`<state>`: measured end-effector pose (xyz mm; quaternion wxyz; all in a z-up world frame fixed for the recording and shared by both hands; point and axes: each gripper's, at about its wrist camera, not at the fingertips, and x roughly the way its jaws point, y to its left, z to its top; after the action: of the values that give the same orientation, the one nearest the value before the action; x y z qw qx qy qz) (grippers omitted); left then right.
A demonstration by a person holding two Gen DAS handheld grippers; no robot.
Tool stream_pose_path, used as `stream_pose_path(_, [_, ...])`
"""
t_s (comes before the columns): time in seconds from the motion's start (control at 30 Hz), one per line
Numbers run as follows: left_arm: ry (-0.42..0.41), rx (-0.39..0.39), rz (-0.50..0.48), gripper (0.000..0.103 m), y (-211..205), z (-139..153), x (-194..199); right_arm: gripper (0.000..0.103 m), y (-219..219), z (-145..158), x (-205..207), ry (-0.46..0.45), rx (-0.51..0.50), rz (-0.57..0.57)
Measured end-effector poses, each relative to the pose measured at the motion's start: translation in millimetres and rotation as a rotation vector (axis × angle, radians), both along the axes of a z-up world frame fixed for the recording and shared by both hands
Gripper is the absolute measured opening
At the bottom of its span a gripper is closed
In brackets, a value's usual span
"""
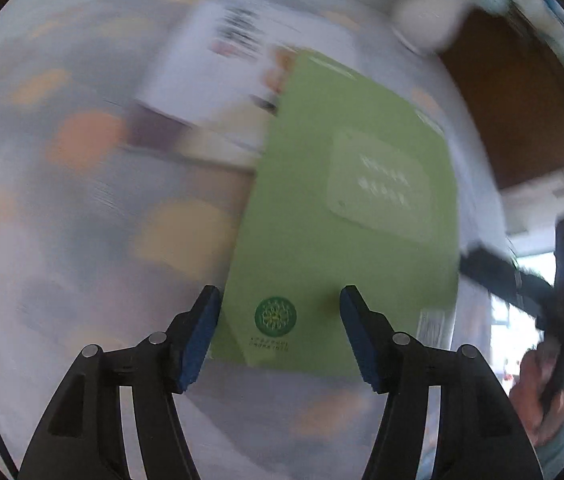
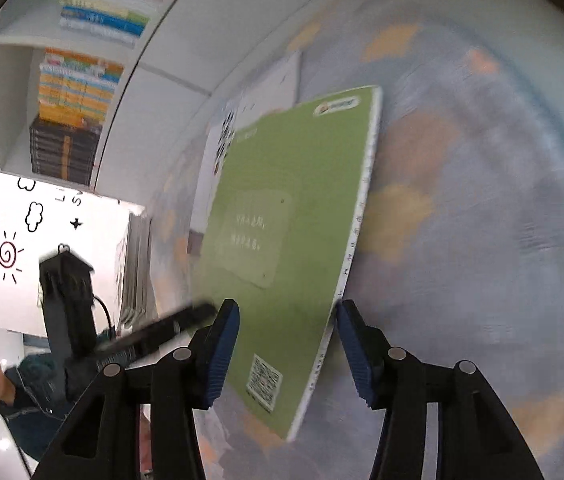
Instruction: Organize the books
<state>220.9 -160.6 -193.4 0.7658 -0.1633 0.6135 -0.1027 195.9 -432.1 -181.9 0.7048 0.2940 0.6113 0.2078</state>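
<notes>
A green book (image 1: 322, 220) lies flat on a pale cloth with orange patches (image 1: 82, 200). Its far corner overlaps a white book (image 1: 210, 64). My left gripper (image 1: 278, 294) is open just above the green book's near end, one pad at the book's left edge and the other over the cover. In the right wrist view the green book (image 2: 290, 200) runs away from my right gripper (image 2: 284, 306), which is open low over it, its right pad beside the spine edge. The white book (image 2: 274, 80) shows behind. Both views are blurred.
A white shelf unit packed with stacked books (image 2: 78, 80) stands at the back left. A white board with doodles (image 2: 22, 240) fronts a stack of sheets. A white rounded object (image 1: 430, 16) sits at the table's far edge. A person's hand (image 1: 542, 392) holds the other gripper.
</notes>
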Motion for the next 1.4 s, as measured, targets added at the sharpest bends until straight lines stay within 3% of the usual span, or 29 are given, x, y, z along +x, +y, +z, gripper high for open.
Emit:
stream_pose_path(0.17, [-0.022,-0.031,-0.073,0.06,-45.8,3.5,-10.4,0.057,-40.3,33.6,-7.6,-0.065,-0.038,-0.021])
stream_pose_path(0.27, [-0.033,-0.075,-0.067,0.06,-44.1,7.3,-15.6,0.057,-52.5,60.0,-10.2,-0.113,0.044,-0.055])
stream_pose_path(0.37, [-0.055,-0.119,-0.015,0.062,-22.0,17.3,-23.9,0.059,-31.8,89.5,-9.3,-0.177,0.129,-0.035])
stream_pose_path(0.5, [-0.097,-0.115,0.174,0.062,50.7,39.6,-53.1,0.059,16.7,112.2,-3.0,-0.225,0.268,0.038])
stream_pose_path(0.57, [-0.113,-0.104,0.277,0.062,88.9,51.4,-73.2,0.059,48.0,110.8,2.6,-0.194,0.335,0.085])
stream_pose_path(0.7, [-0.161,-0.054,0.41,0.062,145.0,78.3,-105.8,0.059,108.1,96.2,0.8,-0.141,0.342,0.176])
stream_pose_path(0.83, [-0.178,-0.028,0.473,0.062,182.9,94.7,-118.5,0.059,141.6,58.5,-3.4,-0.009,0.395,0.124])
stream_pose_path(0.93, [-0.161,-0.042,0.465,0.062,199.2,90.5,-107.0,0.059,157.1,35.9,-10.6,0.074,0.405,0.094])
stream_pose_path(1.03, [-0.124,-0.055,0.385,0.062,195.2,79.5,-88.8,0.059,152.1,32.5,-20.8,0.064,0.339,0.065])
stream_pose_path(1.23, [-0.059,-0.038,0.168,0.063,168.4,54.5,-28.5,0.06,128.8,12.7,-41.6,0.088,0.051,-0.018])
stream_pose_path(1.4, [-0.073,0.057,0.019,0.063,141.3,46.1,12.0,0.06,116.0,31.2,-48.4,-0.024,-0.257,-0.044])
